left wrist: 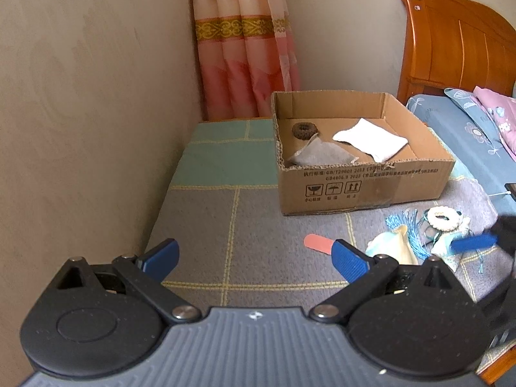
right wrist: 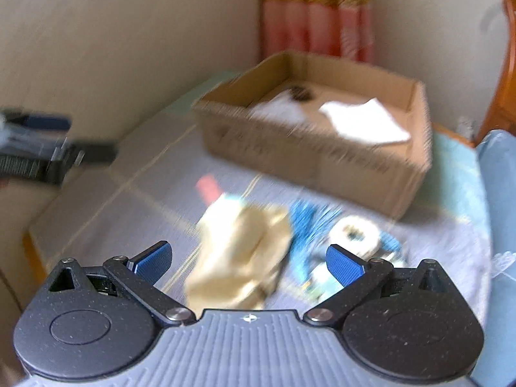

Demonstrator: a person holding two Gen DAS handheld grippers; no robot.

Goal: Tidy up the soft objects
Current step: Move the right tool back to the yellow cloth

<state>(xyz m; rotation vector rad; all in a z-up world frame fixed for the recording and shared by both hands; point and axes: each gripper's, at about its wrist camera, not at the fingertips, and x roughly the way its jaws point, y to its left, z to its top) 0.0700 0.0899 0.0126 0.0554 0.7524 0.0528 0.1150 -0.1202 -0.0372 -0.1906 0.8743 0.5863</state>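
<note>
An open cardboard box (left wrist: 364, 187) stands on the checked blanket and holds a dark scrunchie (left wrist: 304, 130), a grey pouch (left wrist: 319, 156) and a white cloth pad (left wrist: 371, 140). My left gripper (left wrist: 254, 256) hovers open over the bare blanket, in front of the box. In the blurred right wrist view my right gripper (right wrist: 248, 262) is open just above a cream cloth item (right wrist: 242, 264). Beside that item lie a blue tassel (right wrist: 306, 222) and a white scrunchie (right wrist: 356, 235). A pink flat piece (left wrist: 317, 242) lies next to my left gripper's right finger (left wrist: 350, 259).
A beige wall runs along the left, with a pink curtain (left wrist: 245, 48) in the corner. The wooden headboard (left wrist: 458, 38) and blue bedding with a pink pillow (left wrist: 496, 109) are to the right. The other gripper's blue finger (left wrist: 472, 243) shows at the right edge.
</note>
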